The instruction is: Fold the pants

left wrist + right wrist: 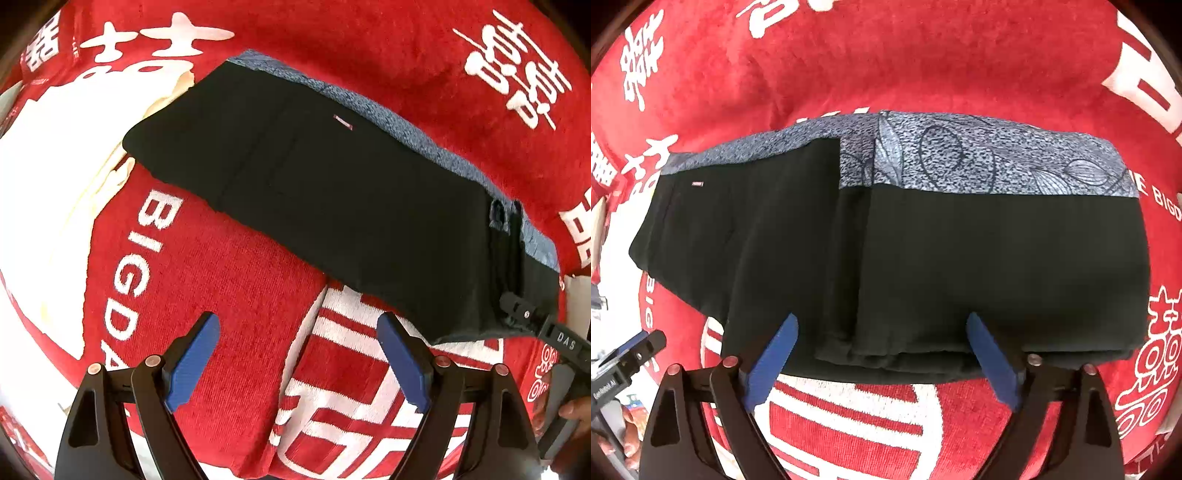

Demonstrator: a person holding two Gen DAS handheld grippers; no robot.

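While the red blanket [923, 74] with its white lettering covers everything in sight, what lies under it cannot be told, so it keeps its own name here. On it lies the black pants [960, 266], already doubled over into a long flat band, with a blue-grey patterned cloth [997, 162] showing along the band's far edge; whether that cloth is part of the pants or a separate piece beneath cannot be told.

The band's long axis runs left to right across the right wrist view, and in the left wrist view it slants from the far left down to the near right. A stepped edge crosses the band near its middle, where 1 layer ends over another, and a small pale label [343, 122] sits on the left part.

The right tongs [882, 350] stand wide open and hold nothing; their blue pads [991, 354] straddle the band's near edge, where several stacked layers show. The left tongs [299, 354] are also spread wide and empty, over bare blanket with the band's near edge lying ahead and to the right, apart from them.

Judging from this, the right tongs are the nearer, set square to the long axis at the near edge. A further fold would likely bring 1 end across to the other, so the left tongs would first need to travel to the band's left end.
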